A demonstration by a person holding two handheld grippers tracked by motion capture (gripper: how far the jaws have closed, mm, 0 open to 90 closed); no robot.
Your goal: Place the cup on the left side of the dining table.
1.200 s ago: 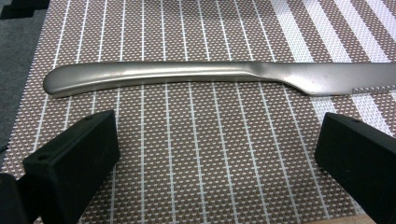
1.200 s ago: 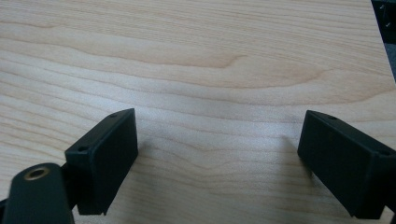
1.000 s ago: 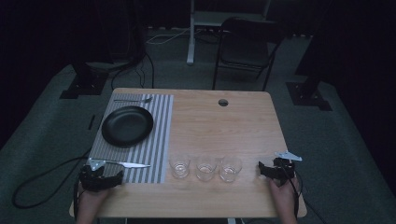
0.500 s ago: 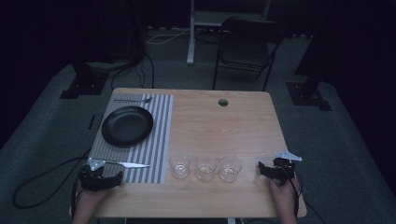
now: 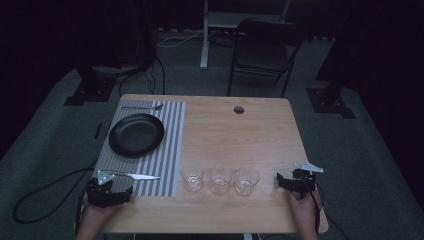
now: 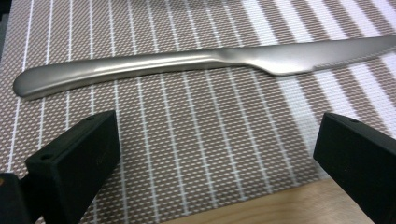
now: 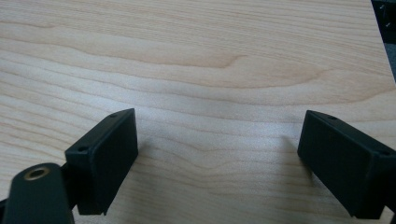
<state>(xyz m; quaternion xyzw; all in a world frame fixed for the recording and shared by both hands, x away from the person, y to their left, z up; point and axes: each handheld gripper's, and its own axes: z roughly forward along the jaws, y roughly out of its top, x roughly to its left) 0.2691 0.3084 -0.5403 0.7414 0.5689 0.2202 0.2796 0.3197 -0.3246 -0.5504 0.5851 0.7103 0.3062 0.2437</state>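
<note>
Nothing looks started — the knife [image 6: 205, 63] lies untouched on the striped mat [image 5: 165, 150], just beyond the left gripper [image 6: 212, 158], jaws wide and empty; the right gripper [image 7: 219, 158] — equally wide, empty — sits well apart.

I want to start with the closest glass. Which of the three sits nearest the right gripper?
The rightmost glass in the row: it stands just left of the right gripper, the other two farther off.
</note>
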